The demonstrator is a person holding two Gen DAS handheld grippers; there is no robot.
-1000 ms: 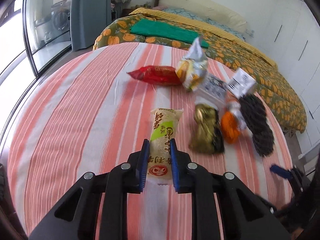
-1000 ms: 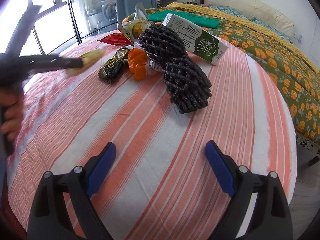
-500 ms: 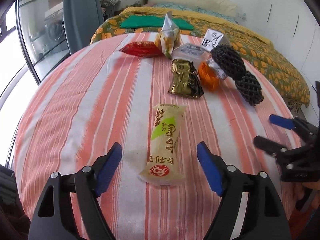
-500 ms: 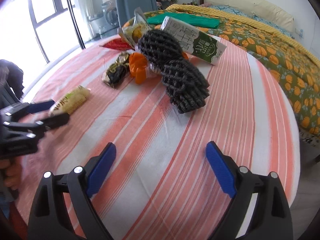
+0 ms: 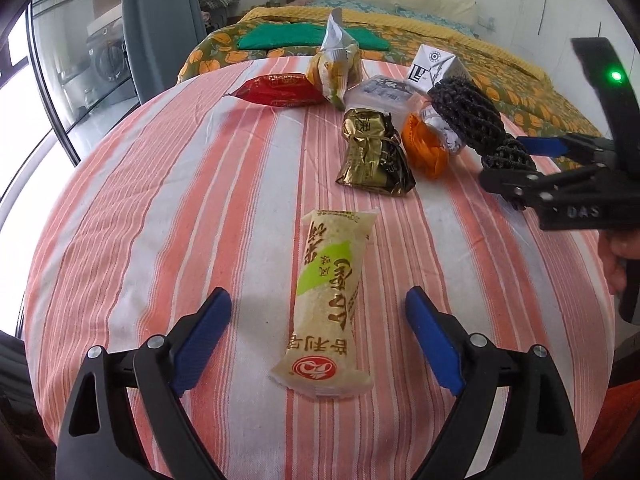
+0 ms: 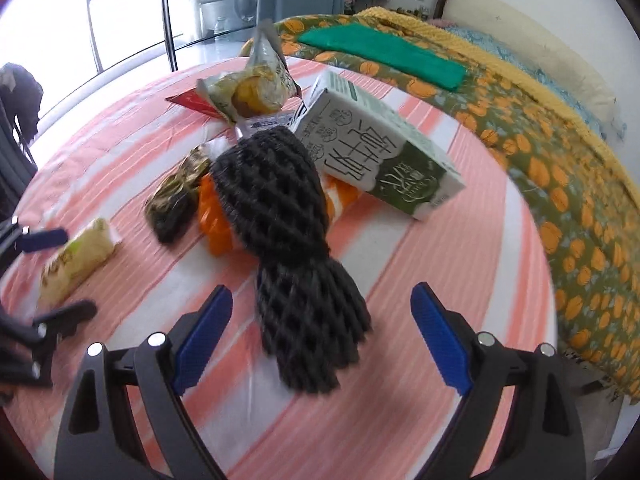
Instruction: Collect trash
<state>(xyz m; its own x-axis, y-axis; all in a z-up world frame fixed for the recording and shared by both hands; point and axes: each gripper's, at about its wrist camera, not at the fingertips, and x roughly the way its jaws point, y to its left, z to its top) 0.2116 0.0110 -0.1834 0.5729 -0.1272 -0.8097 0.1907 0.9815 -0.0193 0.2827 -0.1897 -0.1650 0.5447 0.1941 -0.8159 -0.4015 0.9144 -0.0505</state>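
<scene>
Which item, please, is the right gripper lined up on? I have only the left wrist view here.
Observer: The black foam net. Its near end lies between the pads of the right gripper, whose jaws are closing but not yet touching it.
Operator: Thank you. Is the net's far end free of the pile?
Observer: No, it lies over the orange wrapper.
Operator: And what is behind it?
Observer: The milk carton, tilted, with its near end on the table and its long white and green side facing the right wrist camera.
</scene>
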